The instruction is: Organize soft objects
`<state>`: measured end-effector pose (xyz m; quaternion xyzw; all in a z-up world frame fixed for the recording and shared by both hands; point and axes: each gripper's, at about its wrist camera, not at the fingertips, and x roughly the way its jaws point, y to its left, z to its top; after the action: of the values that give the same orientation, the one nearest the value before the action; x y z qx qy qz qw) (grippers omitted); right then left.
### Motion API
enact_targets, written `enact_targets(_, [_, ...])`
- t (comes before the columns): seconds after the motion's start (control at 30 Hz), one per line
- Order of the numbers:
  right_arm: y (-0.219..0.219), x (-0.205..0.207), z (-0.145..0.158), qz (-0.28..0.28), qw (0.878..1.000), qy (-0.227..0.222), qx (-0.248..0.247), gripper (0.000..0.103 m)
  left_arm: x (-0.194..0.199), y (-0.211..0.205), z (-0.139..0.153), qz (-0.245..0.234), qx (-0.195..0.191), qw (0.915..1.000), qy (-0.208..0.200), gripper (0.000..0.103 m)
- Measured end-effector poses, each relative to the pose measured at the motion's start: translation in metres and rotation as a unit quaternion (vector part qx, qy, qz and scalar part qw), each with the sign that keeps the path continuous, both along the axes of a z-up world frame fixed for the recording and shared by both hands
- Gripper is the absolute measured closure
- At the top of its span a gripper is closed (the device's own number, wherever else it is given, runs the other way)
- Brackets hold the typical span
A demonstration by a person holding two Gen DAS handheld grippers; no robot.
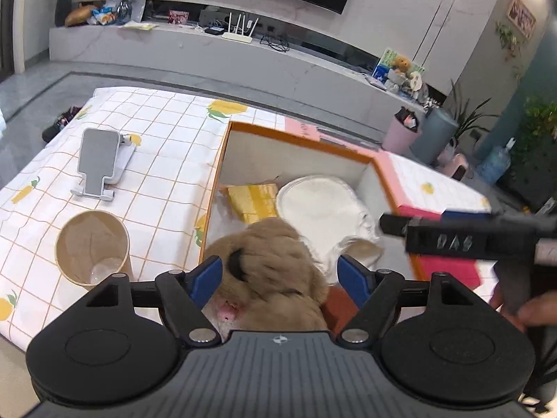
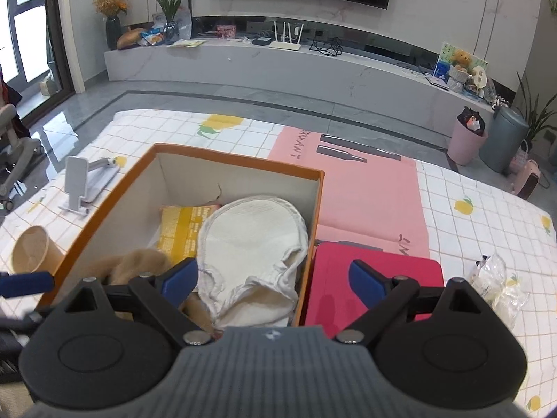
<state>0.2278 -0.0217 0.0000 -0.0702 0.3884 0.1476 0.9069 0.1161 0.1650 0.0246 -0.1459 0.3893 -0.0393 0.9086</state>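
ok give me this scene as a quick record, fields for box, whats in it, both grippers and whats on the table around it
box: orange-rimmed box, open, on the checked tablecloth
contents: tan plush toy, white padded cloth, yellow packet
left gripper: open, plush toy between its fingers
right gripper: open, empty, over the box's right wall
left of box: paper cup, grey phone stand
right of box: red pad, pink mat

On the surface (image 2: 470, 181) stands an open box (image 2: 104, 209); in it a plush toy (image 1: 275, 261) lies at the near end, with a folded cloth (image 2: 250, 237) to its right and a flat packet (image 2: 181, 230) at the far left. Left of the box stand a paper cup (image 1: 92, 247) near and a phone stand (image 1: 101, 163) farther off. Right of the box lie a flat case (image 2: 379, 278), touching its wall, and a crumpled plastic wrapper (image 2: 497, 285) farther right.
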Motion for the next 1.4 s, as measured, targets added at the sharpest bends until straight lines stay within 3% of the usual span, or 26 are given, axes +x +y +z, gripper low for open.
enact_targets(0.07, [-0.003, -0.005, 0.003, 0.0, 1.0, 0.002, 0.011, 0.011, -0.005, 0.005, 0.012, 0.007, 0.005, 0.9999, -0.007, 0.014])
enact_targets(0.17, [-0.004, -0.013, 0.005, 0.014, 0.999, 0.008, 0.042, 0.014, -0.012, 0.009, 0.026, 0.026, 0.047, 0.9983, -0.021, 0.012])
enact_targets(0.2, [-0.002, -0.017, 0.006, 0.028, 0.998, 0.008, 0.053, 0.028, -0.014, 0.009, 0.029, 0.033, 0.07, 0.9968, -0.021, 0.012])
enact_targets(0.23, [0.002, -0.021, 0.006, 0.052, 0.997, 0.008, 0.062, 0.056, -0.015, 0.009, 0.032, 0.038, 0.095, 0.9945, -0.022, 0.012])
enact_targets(0.3, [0.017, -0.027, 0.002, 0.112, 0.992, 0.016, 0.061, 0.091, -0.016, 0.007, 0.035, 0.047, 0.142, 0.9884, -0.025, 0.012])
enact_targets(0.4, [0.042, -0.032, -0.009, 0.155, 0.986, 0.018, 0.056, 0.099, -0.015, 0.007, 0.034, 0.059, 0.174, 0.9827, -0.028, 0.012])
enact_targets(0.5, [0.068, -0.029, -0.024, 0.189, 0.98, 0.039, 0.057, 0.099, -0.012, 0.009, 0.031, 0.057, 0.173, 0.983, -0.022, 0.012])
enact_targets(0.6, [0.098, -0.019, -0.053, 0.189, 0.978, 0.083, -0.018, 0.099, -0.01, 0.013, 0.029, 0.057, 0.152, 0.9865, -0.014, 0.012])
enact_targets(0.63, [0.103, -0.016, -0.062, 0.195, 0.976, 0.096, -0.019, 0.099, -0.009, 0.014, 0.028, 0.056, 0.147, 0.9875, -0.011, 0.012])
enact_targets(0.83, [0.114, -0.005, -0.076, 0.179, 0.977, 0.112, -0.002, 0.1, -0.009, 0.019, 0.023, 0.063, 0.149, 0.9867, 0.002, 0.012])
enact_targets(1.0, [0.11, -0.013, -0.071, 0.198, 0.976, 0.087, -0.004, 0.098, -0.011, 0.023, 0.023, 0.061, 0.14, 0.9882, 0.007, 0.012])
enact_targets(1.17, [0.093, -0.02, -0.06, 0.172, 0.98, 0.091, 0.04, 0.079, -0.014, 0.019, 0.027, 0.066, 0.144, 0.9873, -0.004, 0.012])
enact_targets(1.27, [0.089, -0.035, -0.051, 0.187, 0.98, 0.062, 0.027, 0.056, -0.016, 0.018, 0.03, 0.071, 0.133, 0.9885, -0.007, 0.012])
enact_targets(1.4, [0.077, -0.047, -0.039, 0.187, 0.98, 0.046, 0.044, 0.049, -0.017, 0.015, 0.029, 0.069, 0.132, 0.9889, -0.002, 0.012])
